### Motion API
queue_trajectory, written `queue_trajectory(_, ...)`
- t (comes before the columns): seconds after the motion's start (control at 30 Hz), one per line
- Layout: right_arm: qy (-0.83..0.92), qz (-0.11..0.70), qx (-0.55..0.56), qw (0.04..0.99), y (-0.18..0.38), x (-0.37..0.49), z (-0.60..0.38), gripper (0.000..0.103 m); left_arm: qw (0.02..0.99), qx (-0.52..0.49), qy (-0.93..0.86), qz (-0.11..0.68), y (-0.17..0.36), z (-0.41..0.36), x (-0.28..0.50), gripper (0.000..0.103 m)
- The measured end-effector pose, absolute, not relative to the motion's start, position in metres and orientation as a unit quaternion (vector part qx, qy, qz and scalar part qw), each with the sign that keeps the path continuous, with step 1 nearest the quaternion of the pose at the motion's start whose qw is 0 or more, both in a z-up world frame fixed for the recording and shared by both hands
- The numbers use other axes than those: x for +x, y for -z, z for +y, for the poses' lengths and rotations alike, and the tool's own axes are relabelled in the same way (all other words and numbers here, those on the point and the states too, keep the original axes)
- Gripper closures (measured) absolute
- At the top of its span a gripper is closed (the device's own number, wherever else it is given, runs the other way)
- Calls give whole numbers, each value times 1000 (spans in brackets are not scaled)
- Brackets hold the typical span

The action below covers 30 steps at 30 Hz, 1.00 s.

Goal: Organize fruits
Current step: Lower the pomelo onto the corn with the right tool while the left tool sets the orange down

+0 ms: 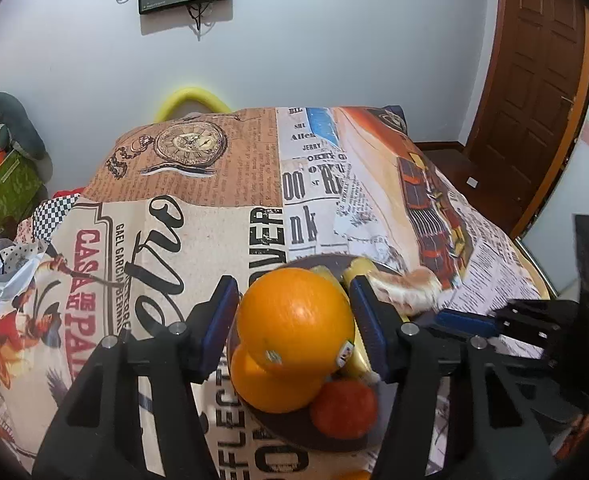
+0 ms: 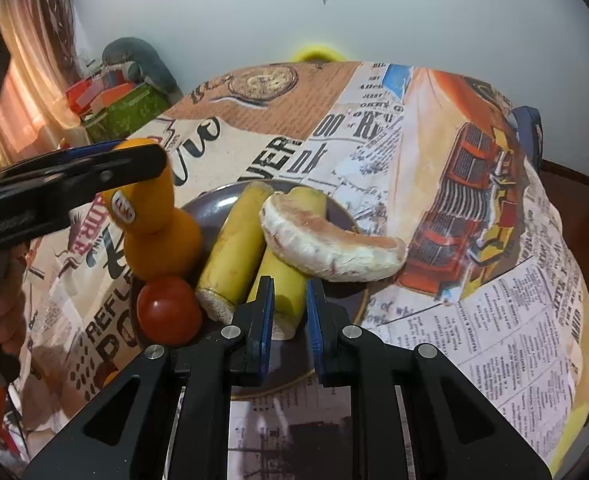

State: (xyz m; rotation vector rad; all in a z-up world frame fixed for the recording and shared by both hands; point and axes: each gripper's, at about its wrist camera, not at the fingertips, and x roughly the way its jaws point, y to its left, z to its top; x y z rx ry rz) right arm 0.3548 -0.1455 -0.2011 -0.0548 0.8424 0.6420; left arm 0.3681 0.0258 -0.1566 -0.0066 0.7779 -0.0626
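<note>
A dark plate (image 2: 220, 204) on the printed tablecloth holds two yellow banana pieces (image 2: 234, 248), a peeled pale citrus segment (image 2: 326, 244), a red tomato (image 2: 168, 310) and an orange (image 2: 174, 252). A second orange (image 1: 294, 316) with a sticker sits on top of that one, and my left gripper (image 1: 294, 312) is shut on it, a pad pressed against each side. In the right wrist view one of the left gripper's fingers (image 2: 94, 176) crosses this top orange (image 2: 146, 204). My right gripper (image 2: 290, 308) is shut with nothing held, over the plate's near side just short of a banana end.
The tablecloth (image 1: 198, 200) covers the whole table, which drops off at the right edge. A green box (image 2: 134, 114) and clutter stand at the far left. A yellow chair back (image 1: 192, 98) rises behind the table, with a brown door (image 1: 534, 100) to the right. A hand (image 2: 6, 320) holds the left gripper.
</note>
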Motion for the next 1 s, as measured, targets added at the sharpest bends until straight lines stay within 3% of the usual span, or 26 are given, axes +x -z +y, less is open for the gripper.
queue_trajectory(0.47,-289,390,2,874,194,362,-175,85,913,-2,26,408,180,29,377,45)
queue_trajectory(0.9,-285,390,-7,876,182,371,-173,81,927,-26,-5,374,158,67,350,45)
queue_trajectory(1.0,-287,377,-7,881,174,369,-170,66,925,-38,-18,379,158,82,351,45)
